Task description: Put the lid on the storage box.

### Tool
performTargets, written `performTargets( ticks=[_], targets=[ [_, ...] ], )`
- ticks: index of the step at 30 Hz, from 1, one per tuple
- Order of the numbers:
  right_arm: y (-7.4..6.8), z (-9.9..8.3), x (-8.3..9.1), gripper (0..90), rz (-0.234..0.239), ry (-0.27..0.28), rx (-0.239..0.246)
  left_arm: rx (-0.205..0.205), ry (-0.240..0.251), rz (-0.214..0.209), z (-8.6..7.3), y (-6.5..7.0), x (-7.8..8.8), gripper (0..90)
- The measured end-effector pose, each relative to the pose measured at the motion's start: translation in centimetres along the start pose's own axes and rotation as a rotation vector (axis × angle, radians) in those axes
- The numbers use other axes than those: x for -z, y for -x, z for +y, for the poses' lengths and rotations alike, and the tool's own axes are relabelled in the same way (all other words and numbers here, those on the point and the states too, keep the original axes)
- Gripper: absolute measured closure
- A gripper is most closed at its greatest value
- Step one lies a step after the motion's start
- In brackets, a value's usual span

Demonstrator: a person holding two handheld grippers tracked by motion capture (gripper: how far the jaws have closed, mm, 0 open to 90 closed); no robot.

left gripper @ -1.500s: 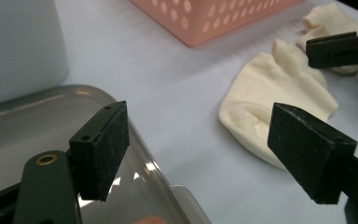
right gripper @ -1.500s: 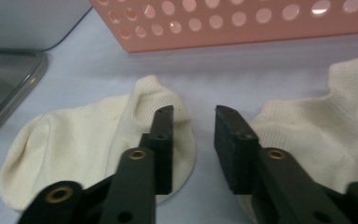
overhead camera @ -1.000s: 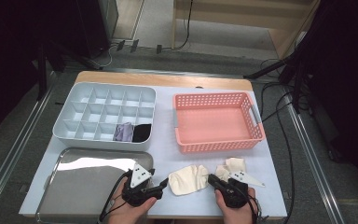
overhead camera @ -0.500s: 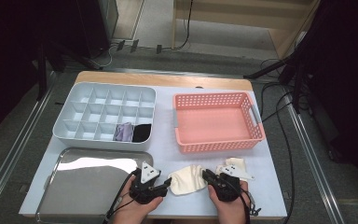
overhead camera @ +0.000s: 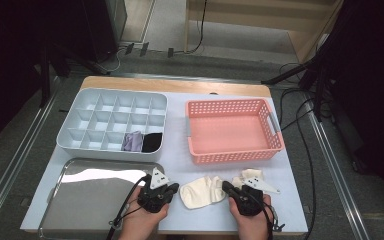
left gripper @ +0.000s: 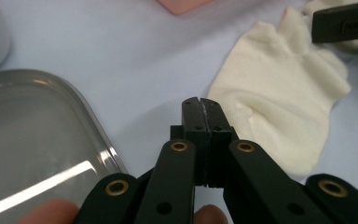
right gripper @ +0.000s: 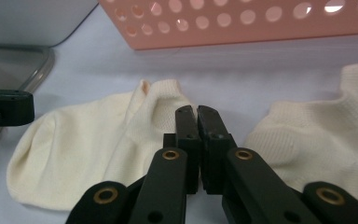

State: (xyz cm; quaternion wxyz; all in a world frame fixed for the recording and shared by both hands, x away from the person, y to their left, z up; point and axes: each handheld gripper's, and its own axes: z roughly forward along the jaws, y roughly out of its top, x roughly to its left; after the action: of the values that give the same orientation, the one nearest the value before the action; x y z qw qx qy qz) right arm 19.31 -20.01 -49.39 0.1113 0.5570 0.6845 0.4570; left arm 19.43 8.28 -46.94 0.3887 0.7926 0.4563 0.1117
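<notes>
- While we hold a gripper in each hand at the near edge of the table (overhead camera: pixel 290 200), the left gripper (overhead camera: pixel 172 188) has its jaws pressed together with nothing between them; they have just been closing, and its own view shows them meeting flat above bare tabletop.
- We see the right gripper (overhead camera: pixel 226 186) with its jaws also closed, empty as far as we can tell, its tip at the right edge of a cream sock (overhead camera: pixel 200 191).
- That sock (left gripper: pixel 279 93) lies flat on the table between our two grippers, just beyond the left tip.
- We find a second cream sock (right gripper: pixel 326 140) just right of the first, partly under the right gripper.
- To our left, a shiny metal tray (overhead camera: pixel 80 200) sits at the near left corner, close beside the left gripper.
- Farther off, we see a pink basket (overhead camera: pixel 230 155) with holes in its walls, just beyond the socks.
- At the far left stands a grey divided box (overhead camera: pixel 80 115); two of its near compartments hold a lilac cloth (overhead camera: pixel 132 141) and a black cloth (overhead camera: pixel 152 142), side by side.
</notes>
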Motion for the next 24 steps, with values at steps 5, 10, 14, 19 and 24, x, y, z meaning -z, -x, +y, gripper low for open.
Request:
performTargets(
  ticks=[5,10,14,19,24],
  targets=[
    [0.2,0.3,-0.2,88.8,0.013,0.004,-0.013,0.059,0.027,-0.070,0.3,-0.2,0.1,80.7],
    [0.4,0.3,0.1,88.6,0.010,0.023,-0.015,0.018,0.020,-0.079,-0.2,1.3,-0.3,56.7],
    [0.5,0.2,0.1,88.7,0.006,0.023,-0.011,0.010,-0.033,-0.034,-0.6,1.9,-1.1,58.8],
    [0.3,0.0,0.0,88.8,-0.001,0.015,0.005,-0.055,-0.051,-0.010,-0.5,2.7,-1.2,73.9],
    [0.4,-0.3,0.5,89.6,-0.020,0.021,0.016,-0.067,-0.051,-0.034,0.1,2.5,-1.2,86.8]
  ],
)
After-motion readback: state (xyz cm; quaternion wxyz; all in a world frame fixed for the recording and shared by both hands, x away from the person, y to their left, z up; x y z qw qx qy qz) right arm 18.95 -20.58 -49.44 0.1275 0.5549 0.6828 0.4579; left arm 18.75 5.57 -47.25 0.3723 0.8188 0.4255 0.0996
